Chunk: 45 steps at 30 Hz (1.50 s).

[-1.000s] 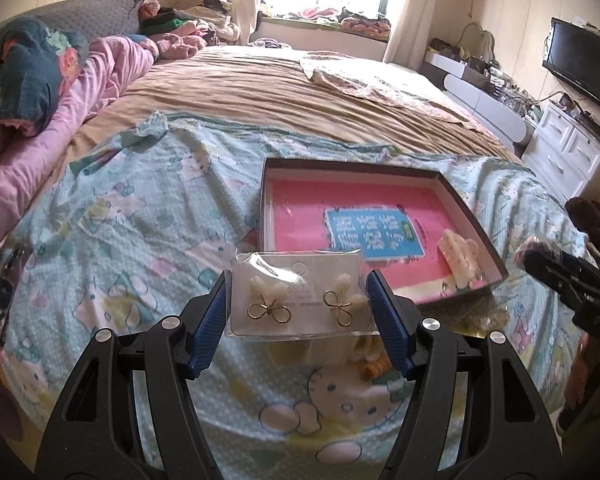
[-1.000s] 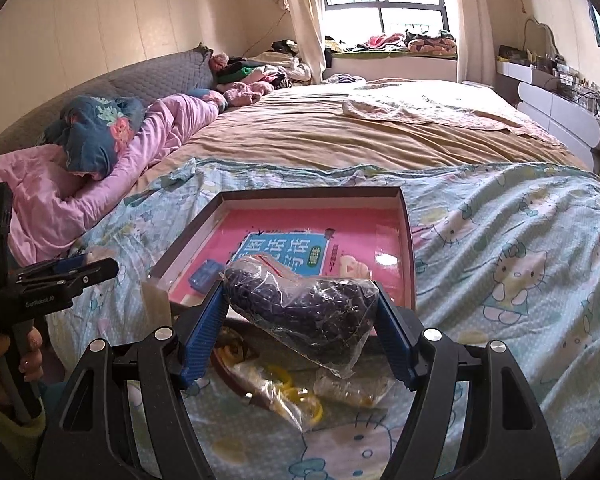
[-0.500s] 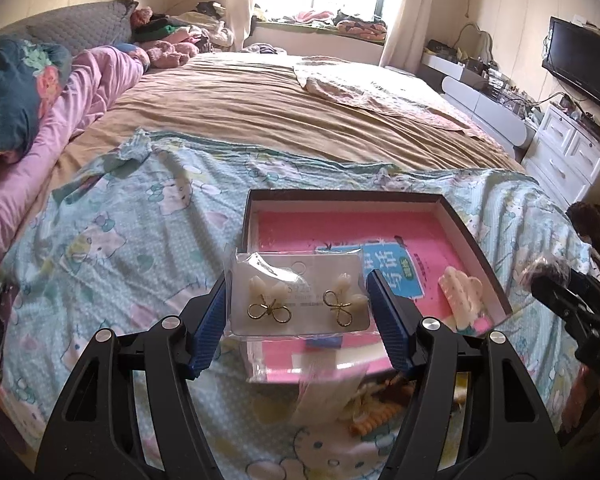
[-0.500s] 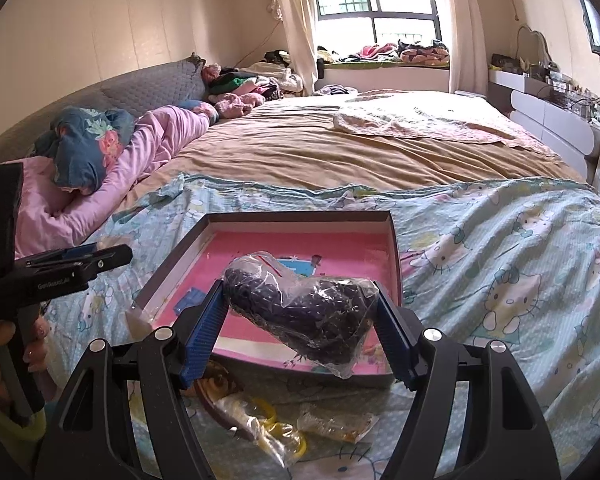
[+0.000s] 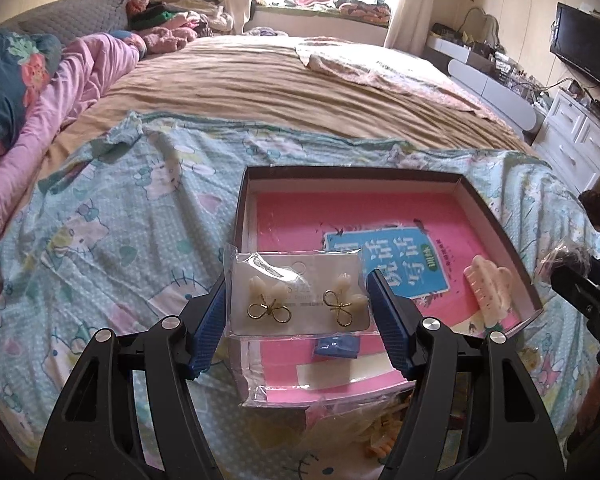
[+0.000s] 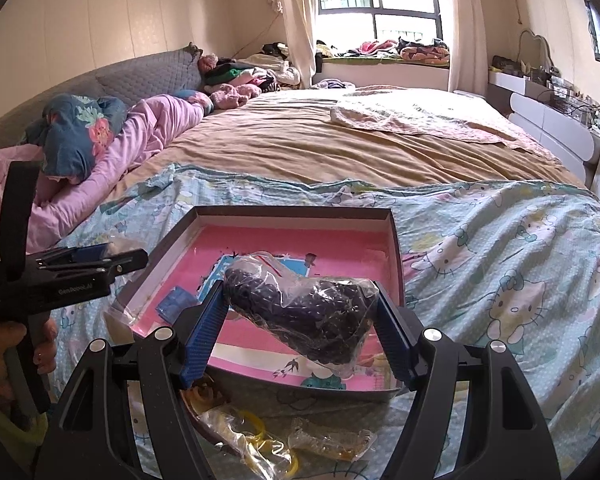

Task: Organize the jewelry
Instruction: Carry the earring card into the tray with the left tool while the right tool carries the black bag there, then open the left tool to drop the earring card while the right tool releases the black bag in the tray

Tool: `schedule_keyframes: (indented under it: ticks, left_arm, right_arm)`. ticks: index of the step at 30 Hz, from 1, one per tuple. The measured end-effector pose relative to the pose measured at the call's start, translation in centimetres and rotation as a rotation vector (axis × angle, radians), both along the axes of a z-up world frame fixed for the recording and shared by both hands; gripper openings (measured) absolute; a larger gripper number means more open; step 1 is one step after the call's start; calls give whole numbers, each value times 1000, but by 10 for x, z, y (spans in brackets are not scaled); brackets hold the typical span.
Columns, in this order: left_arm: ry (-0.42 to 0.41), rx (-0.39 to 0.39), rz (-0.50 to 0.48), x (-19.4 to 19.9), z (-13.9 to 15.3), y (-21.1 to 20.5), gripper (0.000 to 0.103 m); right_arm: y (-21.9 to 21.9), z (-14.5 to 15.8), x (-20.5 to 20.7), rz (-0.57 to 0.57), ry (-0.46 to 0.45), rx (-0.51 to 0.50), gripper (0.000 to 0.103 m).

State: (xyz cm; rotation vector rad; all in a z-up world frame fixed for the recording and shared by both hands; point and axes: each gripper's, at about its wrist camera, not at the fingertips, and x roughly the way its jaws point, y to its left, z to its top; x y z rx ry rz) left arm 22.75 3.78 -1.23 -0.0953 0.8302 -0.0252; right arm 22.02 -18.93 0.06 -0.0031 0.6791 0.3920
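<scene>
My left gripper [image 5: 298, 312] is held level and low above the near left corner of the shallow dark-rimmed cardboard box with a glossy pink printed floor [image 5: 496, 236], its blue ribbed fingers [image 5: 210, 320] closed about halfway onto the side edges of a clear plastic sleeve holding a white card of two gold-wire and cream petal earrings [image 5: 300, 300]; faint print on the card is too blurred for me to read. My right gripper [image 6: 300, 320] hangs over the box's near edge, its fingers pinching a crinkled clear bag stuffed with dark purple beads [image 6: 300, 312] from both sides, the bag sagging down between them. The box sits on a wrinkled pale-blue cartoon-cat bedsheet [image 5: 112, 248]; its floor carries a teal panel with large white Chinese characters [image 5: 384, 260]. Inside lie a cream scalloped plastic hair claw [image 5: 490, 288] by the right wall and a small blue folded packet [image 5: 336, 347] near the front. In front of the box, on the sheet, are clear bags of yellow rings [image 6: 256, 436]. The left gripper's black body reads "GenRobot.AI" from the right wrist view.
</scene>
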Motion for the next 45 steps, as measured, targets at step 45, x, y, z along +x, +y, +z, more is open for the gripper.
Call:
schedule_keyframes:
  ticks: [45]
  left_arm:
    - [33,-58,33,-4,-2,15,79]
  right_arm:
    - [11,-43,28,-21,116,-33,85]
